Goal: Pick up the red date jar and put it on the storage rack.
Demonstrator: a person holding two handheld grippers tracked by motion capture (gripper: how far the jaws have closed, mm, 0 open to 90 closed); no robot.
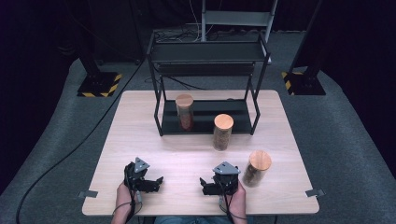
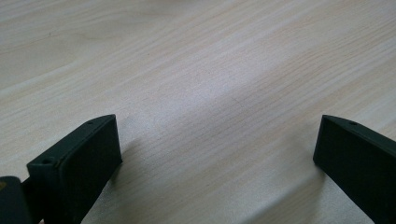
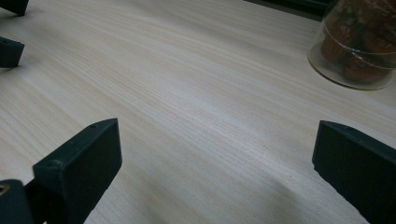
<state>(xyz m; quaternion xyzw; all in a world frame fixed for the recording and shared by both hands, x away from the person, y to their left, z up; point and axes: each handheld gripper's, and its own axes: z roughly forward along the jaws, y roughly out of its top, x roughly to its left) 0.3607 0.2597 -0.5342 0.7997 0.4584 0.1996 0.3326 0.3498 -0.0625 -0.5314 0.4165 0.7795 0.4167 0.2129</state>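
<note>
Three glass jars with wooden lids stand on the light wooden table (image 1: 140, 140). One with reddish contents (image 1: 184, 112) is on the lower shelf of the black rack (image 1: 205, 53). A second (image 1: 222, 132) stands just in front of the rack. The third (image 1: 257, 168) is at the right, close beside my right gripper (image 1: 204, 185). That gripper points left, and my left gripper (image 1: 159, 180) points right toward it, both near the front edge. In the left gripper view the gripper (image 2: 217, 126) is open over bare wood. The right gripper (image 3: 215, 126) is open too, with a jar's base (image 3: 355, 51) ahead to its right.
The rack's upper shelf holds nothing and stands high over the back half of the table. Metal clips (image 1: 88, 193) sit at the table's front corners. The left gripper's jaw tips (image 3: 10, 49) show at the top left of the right gripper view. Bare wood lies between the two grippers.
</note>
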